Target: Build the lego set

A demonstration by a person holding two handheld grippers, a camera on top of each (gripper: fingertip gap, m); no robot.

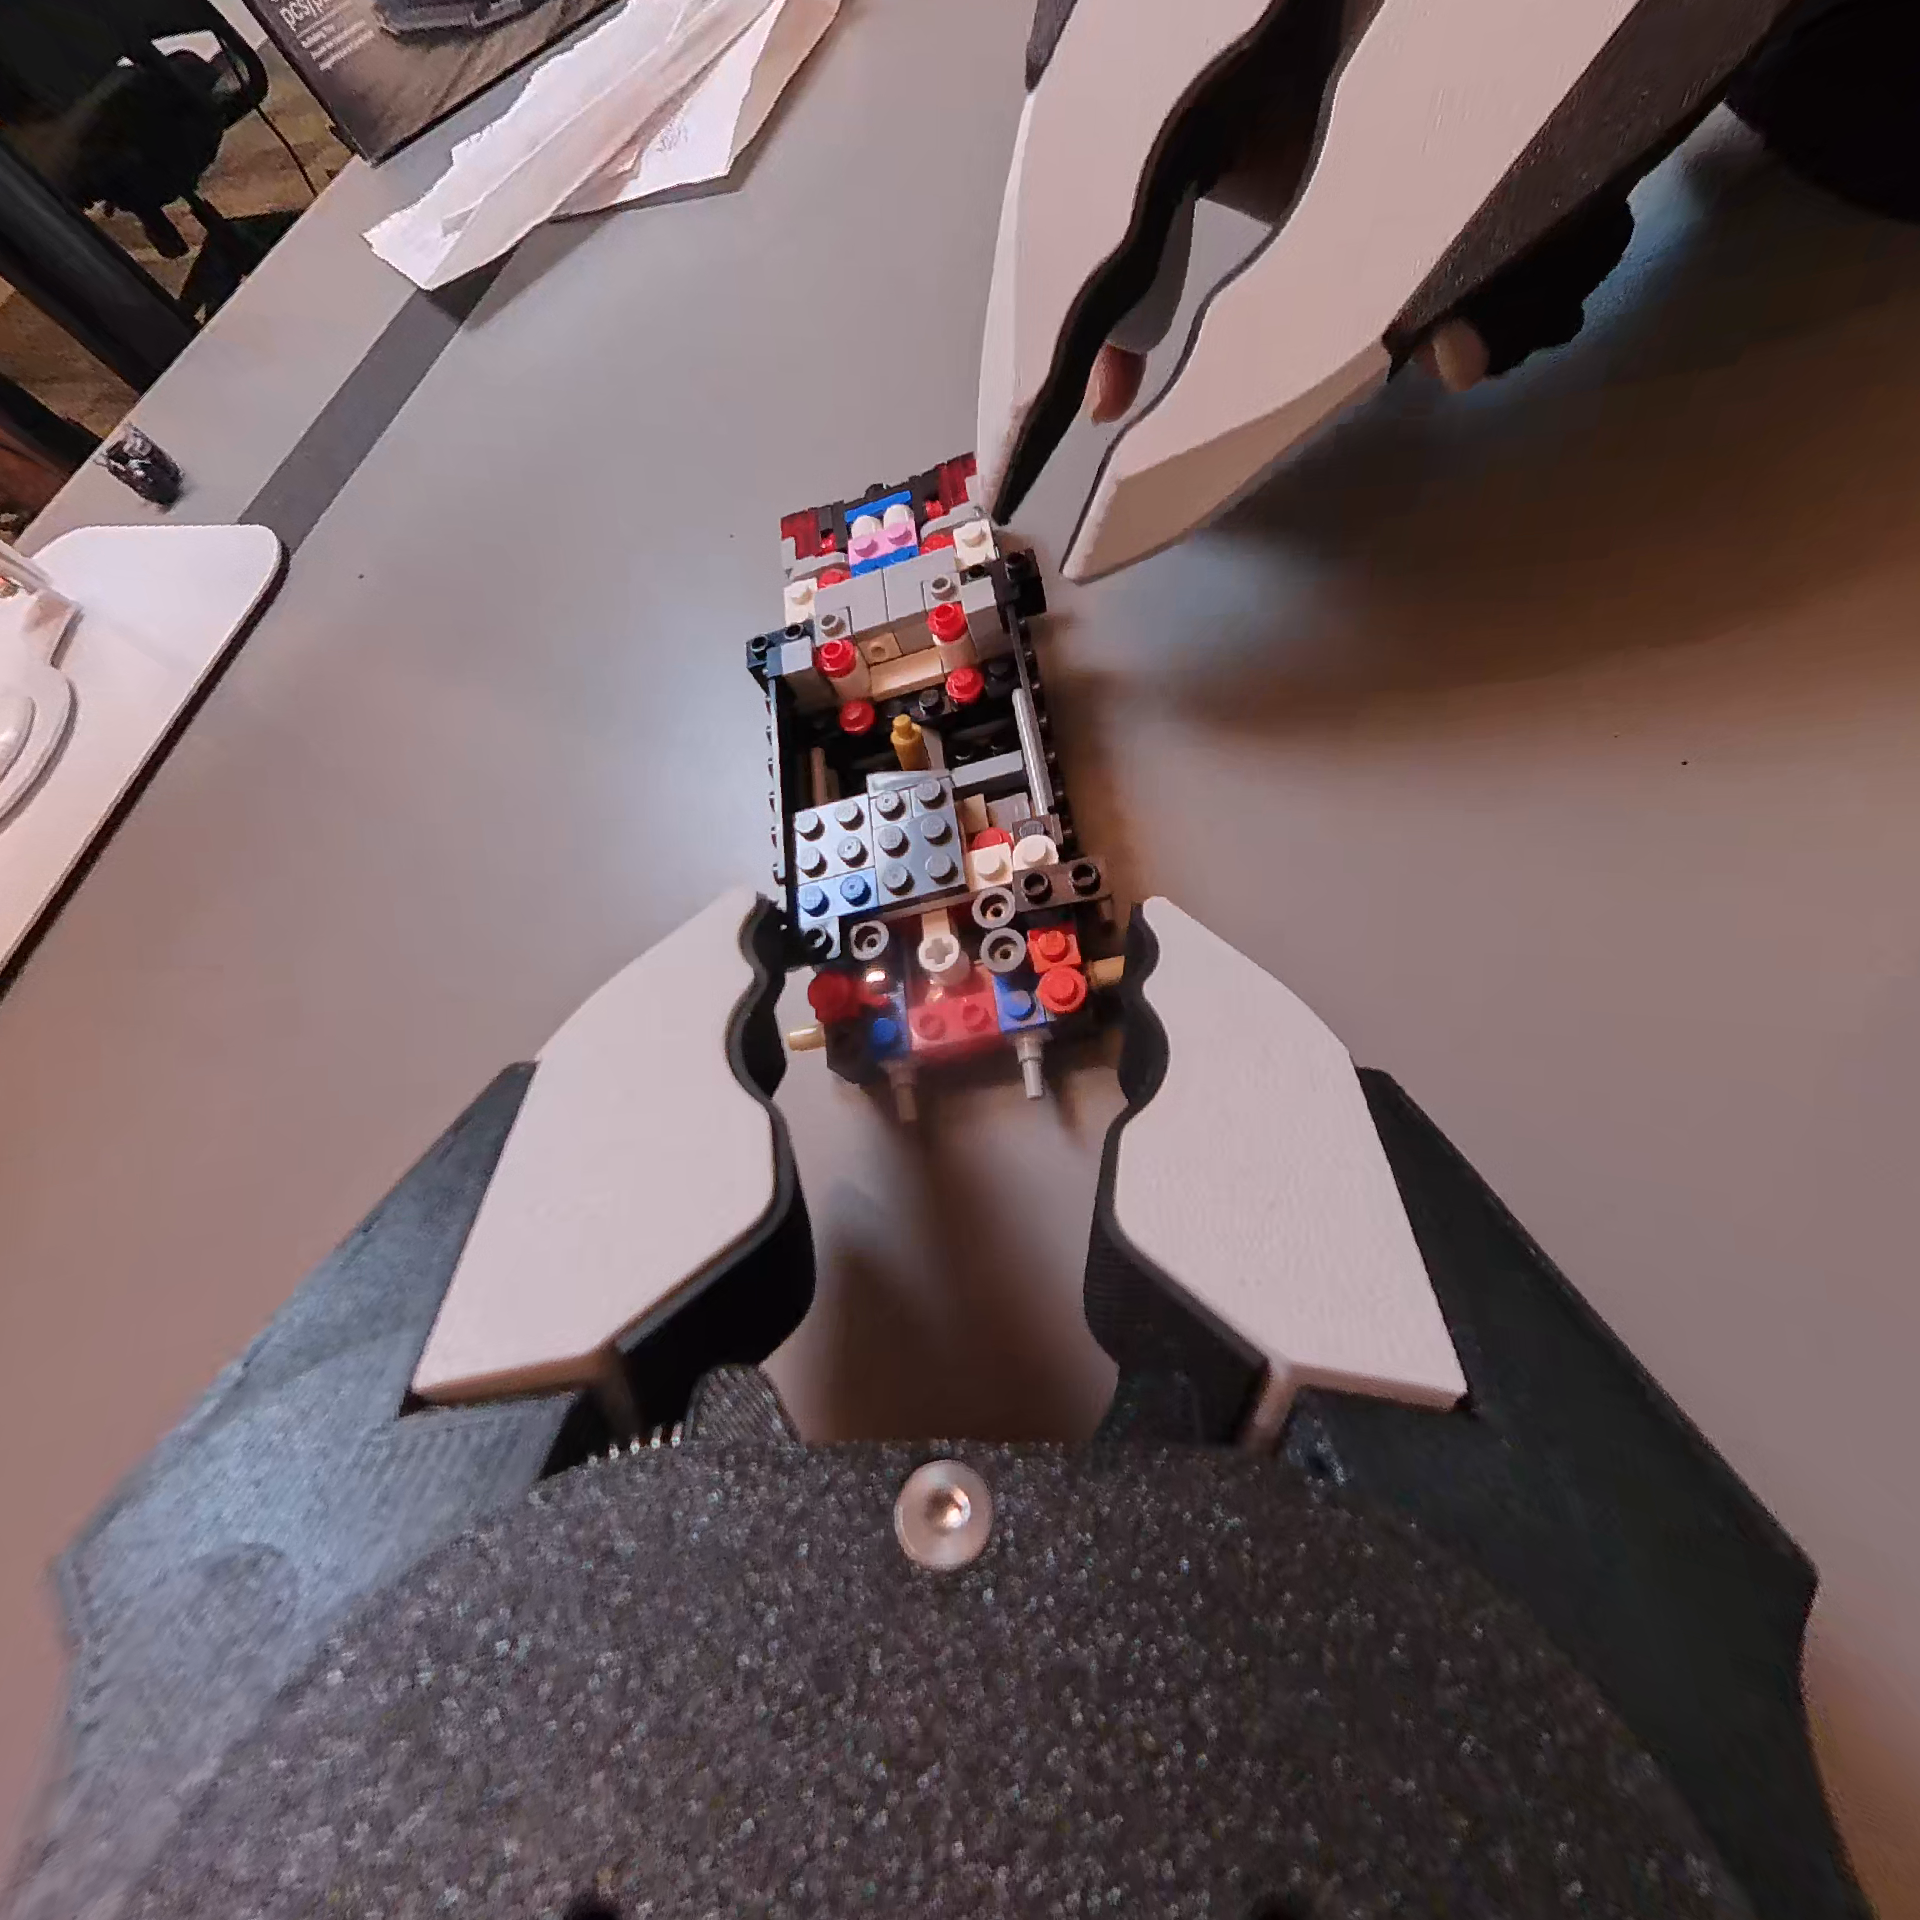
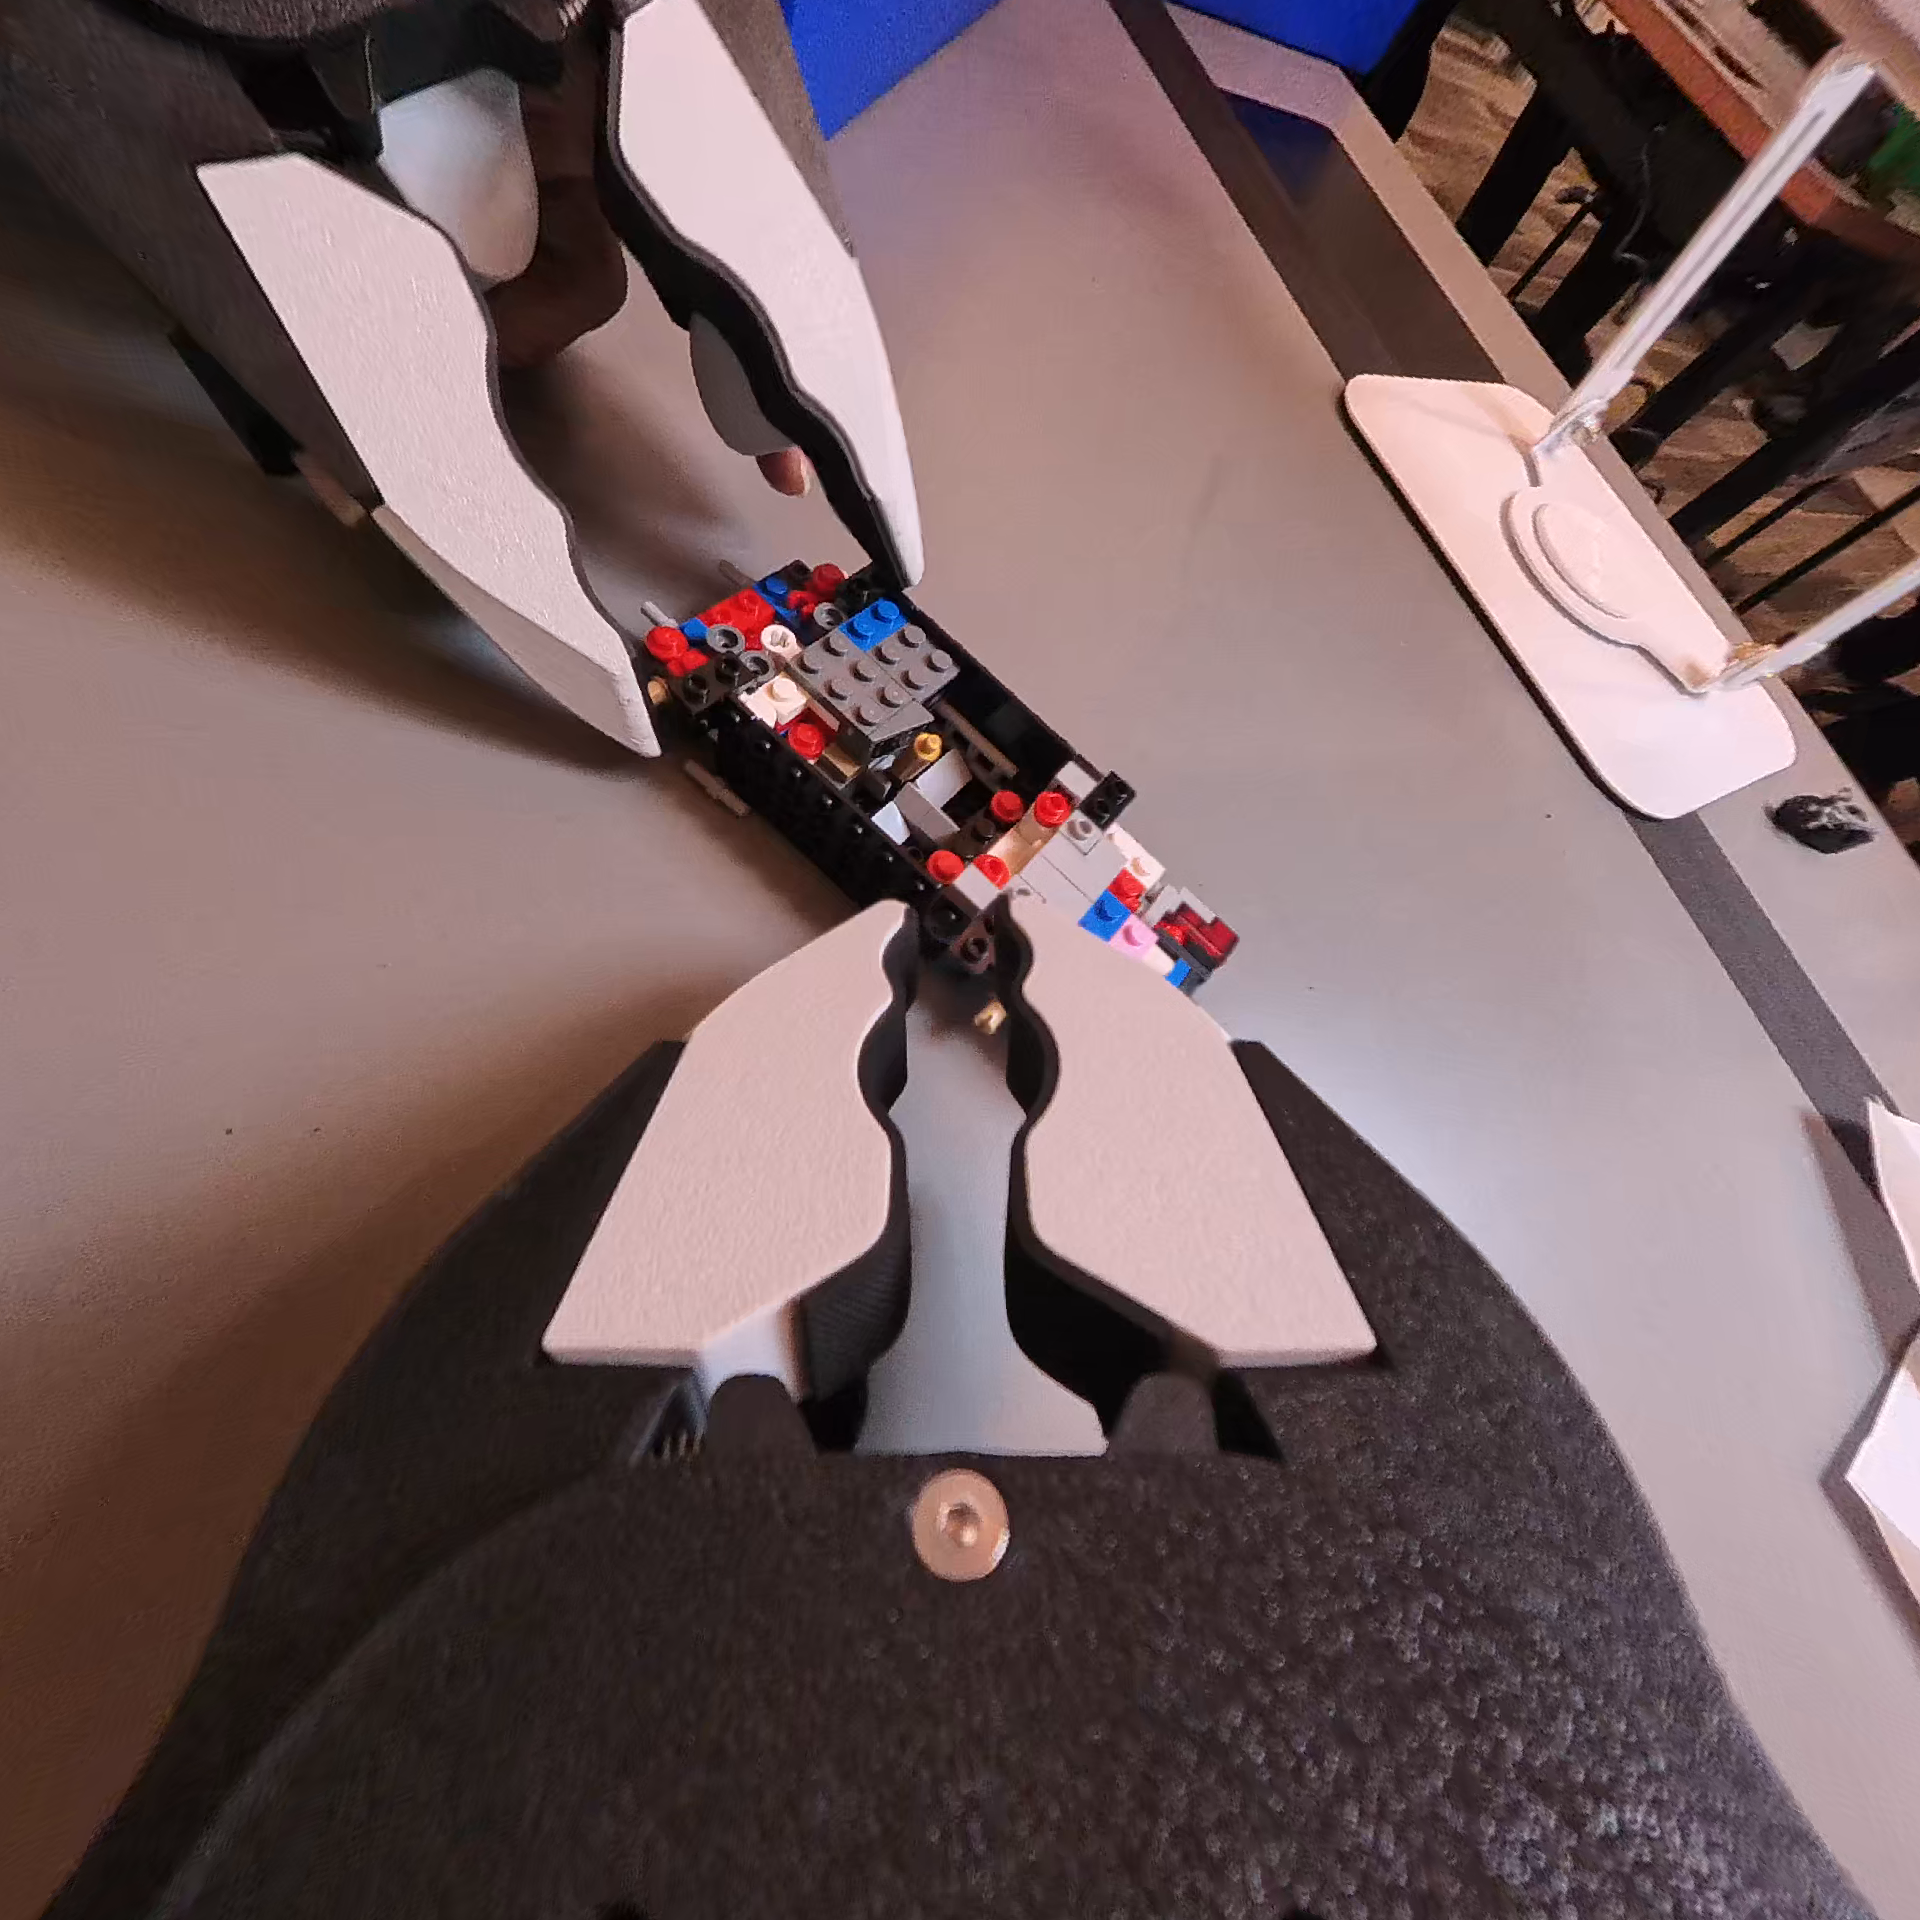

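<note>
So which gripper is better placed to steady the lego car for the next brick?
Left, probably. The left gripper already straddles one end of the lego car, fingers on both sides. The right gripper is nearly closed at a side corner of the car.

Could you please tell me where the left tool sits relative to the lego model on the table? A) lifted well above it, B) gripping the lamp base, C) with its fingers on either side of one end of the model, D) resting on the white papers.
C: the left tool has one finger on each side of the near end of the lego model, which lies on the table.
</note>
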